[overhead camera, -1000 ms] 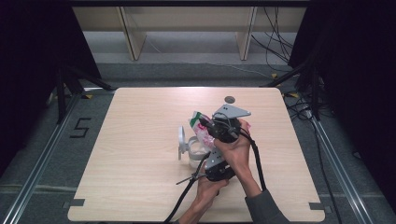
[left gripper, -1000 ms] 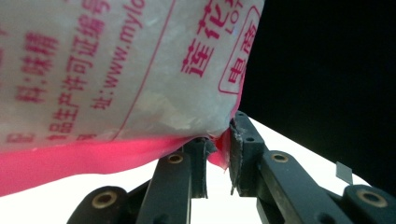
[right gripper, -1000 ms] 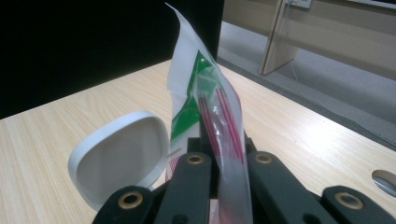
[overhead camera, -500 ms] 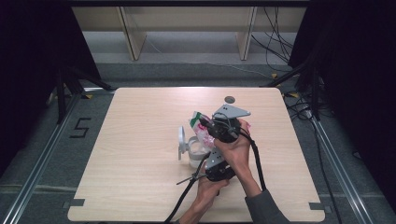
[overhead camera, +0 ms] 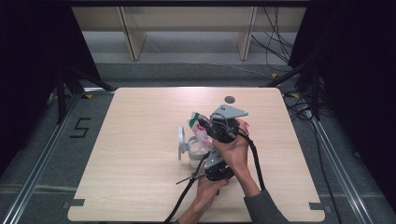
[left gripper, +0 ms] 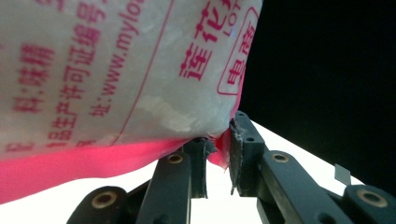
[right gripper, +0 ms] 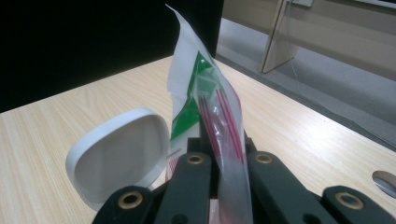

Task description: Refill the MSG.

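Near the middle of the wooden table (overhead camera: 140, 154) a person works with two grippers held close together. The right gripper (overhead camera: 205, 128) is the farther one from the person, with its grey plate on top. Its two black jaws are pressed together on the upper part of a plastic bag (right gripper: 205, 102); in the right gripper view the clear film with green and red print comes up between them and stands above their tips.

The left gripper (overhead camera: 211, 161) is nearer to the person, low over the table. In the left gripper view its jaws are almost together, with only a narrow gap, and they pinch the pink bottom corner of the bag (left gripper: 121, 70), which hangs big and white with red print just above them.

Just beside the bag, on its left, a white container (overhead camera: 196, 151) stands on the table with its round white lid (right gripper: 119, 154) open and upright.
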